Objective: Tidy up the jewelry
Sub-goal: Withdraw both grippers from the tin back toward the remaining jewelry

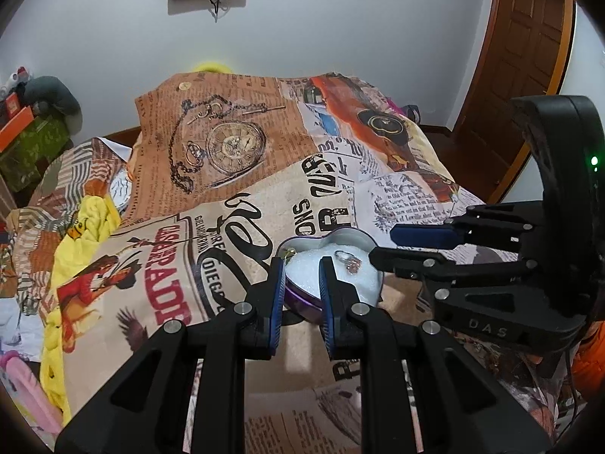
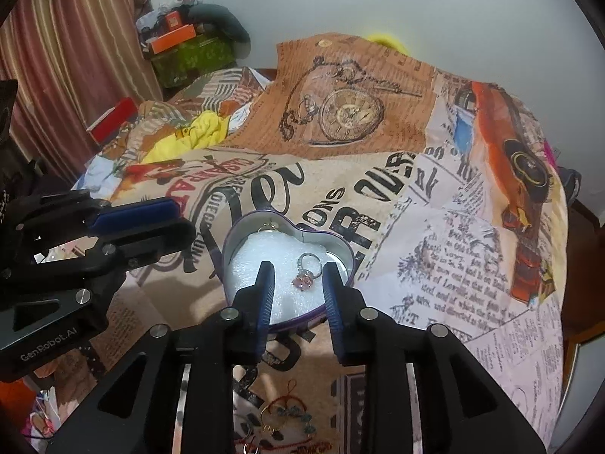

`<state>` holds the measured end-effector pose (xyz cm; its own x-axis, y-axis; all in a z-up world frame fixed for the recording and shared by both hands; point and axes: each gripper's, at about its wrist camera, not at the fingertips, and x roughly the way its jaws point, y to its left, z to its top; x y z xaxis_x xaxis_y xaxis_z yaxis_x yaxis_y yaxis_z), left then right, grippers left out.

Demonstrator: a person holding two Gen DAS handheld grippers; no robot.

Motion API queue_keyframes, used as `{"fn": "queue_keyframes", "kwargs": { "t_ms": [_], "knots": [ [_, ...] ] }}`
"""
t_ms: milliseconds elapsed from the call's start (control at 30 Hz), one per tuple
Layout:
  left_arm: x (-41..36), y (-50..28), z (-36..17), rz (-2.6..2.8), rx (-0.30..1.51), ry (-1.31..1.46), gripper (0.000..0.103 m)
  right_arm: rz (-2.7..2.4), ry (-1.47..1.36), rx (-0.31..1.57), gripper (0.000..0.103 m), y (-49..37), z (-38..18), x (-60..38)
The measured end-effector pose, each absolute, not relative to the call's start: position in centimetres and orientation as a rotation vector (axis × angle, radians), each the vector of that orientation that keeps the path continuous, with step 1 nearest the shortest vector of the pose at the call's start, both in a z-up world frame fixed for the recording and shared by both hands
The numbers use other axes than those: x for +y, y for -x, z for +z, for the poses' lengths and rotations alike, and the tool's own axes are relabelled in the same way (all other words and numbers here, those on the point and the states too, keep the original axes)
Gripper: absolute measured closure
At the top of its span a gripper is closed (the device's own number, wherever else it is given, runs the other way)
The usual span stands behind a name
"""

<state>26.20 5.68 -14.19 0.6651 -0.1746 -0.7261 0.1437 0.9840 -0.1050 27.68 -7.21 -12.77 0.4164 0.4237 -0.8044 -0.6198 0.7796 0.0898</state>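
- A printed bedspread (image 2: 435,227) covers the bed; crumpled yellow cloth (image 2: 200,132) lies toward the far left, and more trinkets (image 2: 281,422) sit in front of the tin.
- Nothing blocks the heart-shaped tin (image 2: 346,251); both grippers hover just over it.
- I count two rings in the tin: a silver ring with a pink stone (image 2: 308,270) and a gold ring (image 2: 269,227) at the back.
- White padding lines the tin; its outside is purple.
- The left gripper (image 1: 301,283) and right gripper (image 2: 298,291) both hold nothing, jaws slightly apart.
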Motion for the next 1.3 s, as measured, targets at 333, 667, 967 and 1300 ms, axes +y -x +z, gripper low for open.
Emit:
{"fn": "queue_keyframes", "kwargs": {
  "t_ms": [333,667,967,1300],
  "knots": [
    [4.5,-23.0,-11.4,-0.189,0.786,0.028,0.086,0.614,0.236,0.863,0.079,-24.7,-9.4,-9.1],
    [1.9,-19.5,-10.2,-0.217,0.784,0.001,0.075,0.543,0.189,0.810,0.062,-20.9,-7.0,-13.0],
    [-0.3,-17.8,-12.0,-0.253,0.850,-0.002,0.075,0.458,0.184,0.810,0.061,-18.1,-7.8,-16.6],
    [-1.3,-17.1,-16.0,-0.263,0.962,0.021,0.075,0.422,0.157,0.920,0.061,-17.0,-11.9,-18.7]
  ]
}}
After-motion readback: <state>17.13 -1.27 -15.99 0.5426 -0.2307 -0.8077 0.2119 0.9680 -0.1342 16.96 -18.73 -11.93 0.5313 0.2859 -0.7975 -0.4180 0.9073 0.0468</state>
